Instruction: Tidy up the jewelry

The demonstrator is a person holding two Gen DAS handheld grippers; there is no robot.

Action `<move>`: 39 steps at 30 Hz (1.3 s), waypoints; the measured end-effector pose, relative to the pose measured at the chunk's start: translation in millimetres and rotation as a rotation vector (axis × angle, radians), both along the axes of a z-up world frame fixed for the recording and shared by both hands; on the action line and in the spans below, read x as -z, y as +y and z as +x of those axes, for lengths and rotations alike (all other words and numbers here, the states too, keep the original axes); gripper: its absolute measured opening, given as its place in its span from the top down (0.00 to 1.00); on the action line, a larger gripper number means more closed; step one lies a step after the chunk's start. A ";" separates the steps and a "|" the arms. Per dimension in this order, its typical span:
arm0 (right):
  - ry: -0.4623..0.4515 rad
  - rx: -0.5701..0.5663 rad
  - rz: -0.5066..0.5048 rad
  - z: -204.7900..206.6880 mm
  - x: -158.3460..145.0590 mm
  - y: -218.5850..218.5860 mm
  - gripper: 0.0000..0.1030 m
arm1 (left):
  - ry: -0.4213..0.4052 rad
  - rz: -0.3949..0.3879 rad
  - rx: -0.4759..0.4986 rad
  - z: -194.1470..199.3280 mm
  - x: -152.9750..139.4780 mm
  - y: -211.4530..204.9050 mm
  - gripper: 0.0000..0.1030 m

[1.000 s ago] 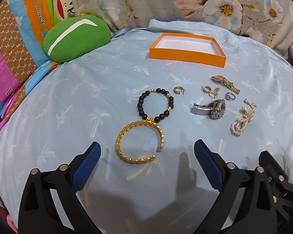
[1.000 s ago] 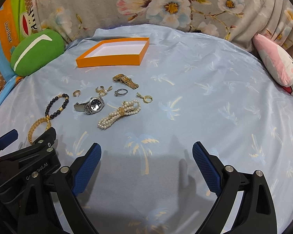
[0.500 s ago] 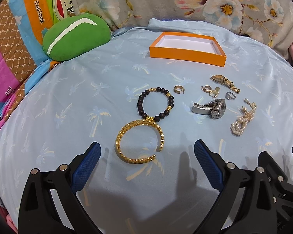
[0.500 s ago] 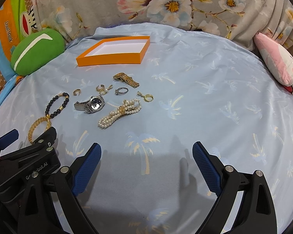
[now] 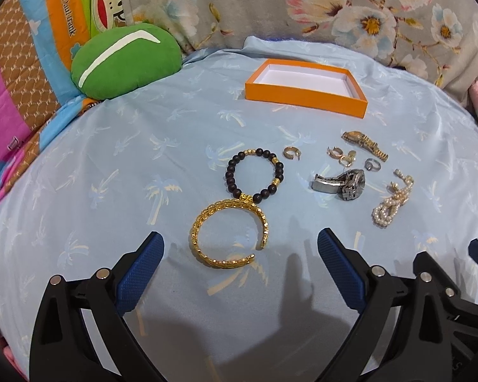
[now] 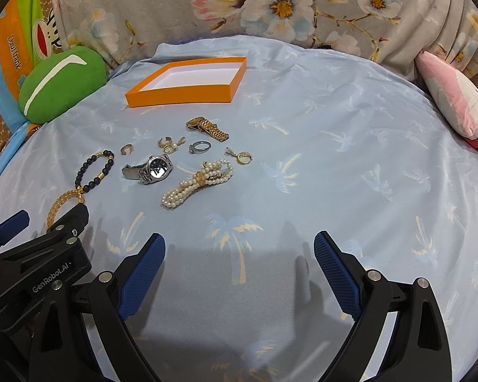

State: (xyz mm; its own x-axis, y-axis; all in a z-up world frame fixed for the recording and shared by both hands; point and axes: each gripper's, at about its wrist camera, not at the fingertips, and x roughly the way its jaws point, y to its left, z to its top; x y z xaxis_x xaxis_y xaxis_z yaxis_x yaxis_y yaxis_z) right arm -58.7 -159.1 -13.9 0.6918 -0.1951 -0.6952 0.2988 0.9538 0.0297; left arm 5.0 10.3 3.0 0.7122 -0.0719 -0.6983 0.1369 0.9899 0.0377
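2 grippers wide, empty. Left gripper: gold bangle dead ahead, pinch 1 side of the band, lift clear of touching bead bracelet, carry to orange box.

Black tongs, blue textured pads, silver screws.

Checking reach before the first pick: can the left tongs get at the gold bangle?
Probably yes: the left tongs are open, the gold bangle lies just ahead between the fingers, nothing over it, though it touches the black bead bracelet.

Pale blue palm-print sheet covers surface. Green cushion at 10 o'clock; pink plush pillow at 2 o'clock; floral fabric at 12.
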 end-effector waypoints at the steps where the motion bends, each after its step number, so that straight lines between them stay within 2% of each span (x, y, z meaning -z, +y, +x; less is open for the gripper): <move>1: -0.009 -0.003 0.002 -0.6 -0.4 0.4 0.10 | 0.005 -0.014 -0.007 1.0 0.1 4.0 0.08; 6: -0.013 -0.019 0.049 9.2 -0.6 -0.9 0.11 | 0.035 -0.096 -0.070 9.3 1.4 32.8 0.08; 11: 0.003 -0.007 0.116 30.0 1.5 -8.3 0.26 | -0.004 -0.092 -0.121 11.1 -0.8 59.5 0.08; 16: 0.031 -0.001 0.166 50.4 8.9 -10.2 0.38 | 0.042 -0.184 -0.117 17.6 4.8 76.1 0.08; 22: 0.035 0.007 0.130 64.8 8.8 -5.2 0.45 | 0.034 -0.154 -0.063 15.9 4.8 64.6 0.08; 28: 0.050 0.013 0.086 71.5 9.2 0.2 0.52 | 0.060 -0.111 -0.029 19.8 8.4 52.5 0.08; 34: 0.040 0.013 0.108 63.4 9.1 -10.3 0.71 | 0.073 -0.009 0.027 20.8 10.8 28.1 0.08; 39: 0.046 0.000 0.108 54.6 8.7 -15.4 0.78 | 0.109 -0.011 0.028 27.3 15.0 22.0 0.08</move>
